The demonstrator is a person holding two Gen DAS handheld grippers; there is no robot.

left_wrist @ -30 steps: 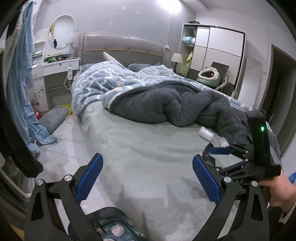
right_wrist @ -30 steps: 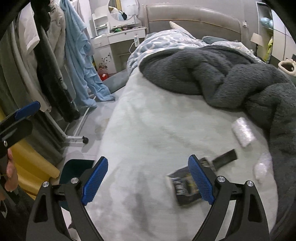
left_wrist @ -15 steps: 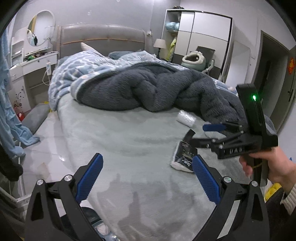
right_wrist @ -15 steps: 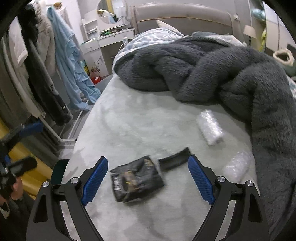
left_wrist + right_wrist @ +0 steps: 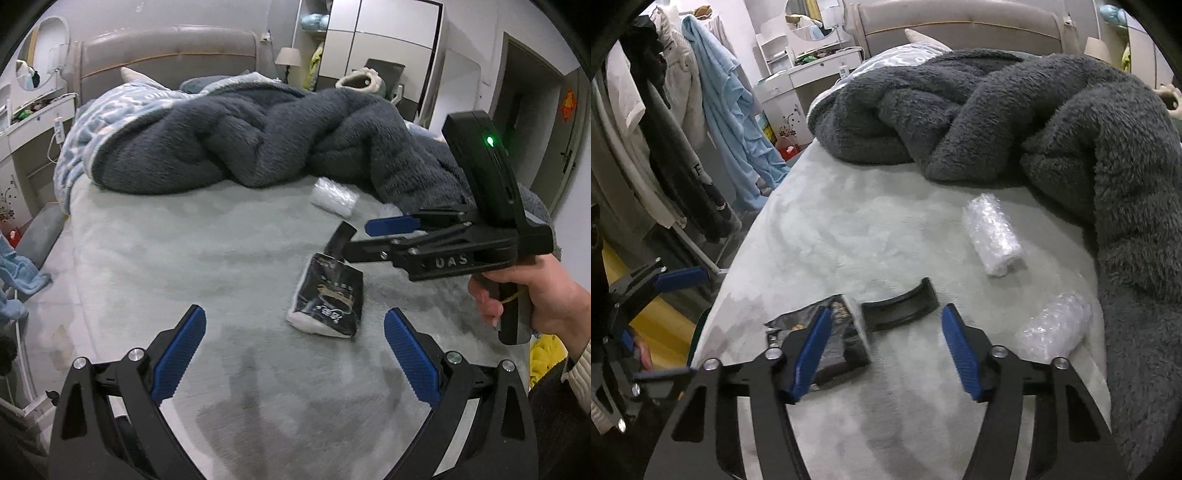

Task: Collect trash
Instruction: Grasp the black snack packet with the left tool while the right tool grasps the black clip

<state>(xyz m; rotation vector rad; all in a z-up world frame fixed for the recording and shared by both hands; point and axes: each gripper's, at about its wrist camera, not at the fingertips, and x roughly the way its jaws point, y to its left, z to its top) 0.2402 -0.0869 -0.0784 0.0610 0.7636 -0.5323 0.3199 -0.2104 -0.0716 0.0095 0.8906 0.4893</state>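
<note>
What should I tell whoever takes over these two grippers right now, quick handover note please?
Left gripper: open, empty, low over the bed.
Right gripper: open, empty, over the black wrapper and black curved strip.
Trash on the bed: the wrapper, the strip touching it, bubble wrap roll near the grey blanket, second bubble wrap roll on the right.
Done: nothing picked up here.
Left: all four pieces; no bin clearly visible.
</note>
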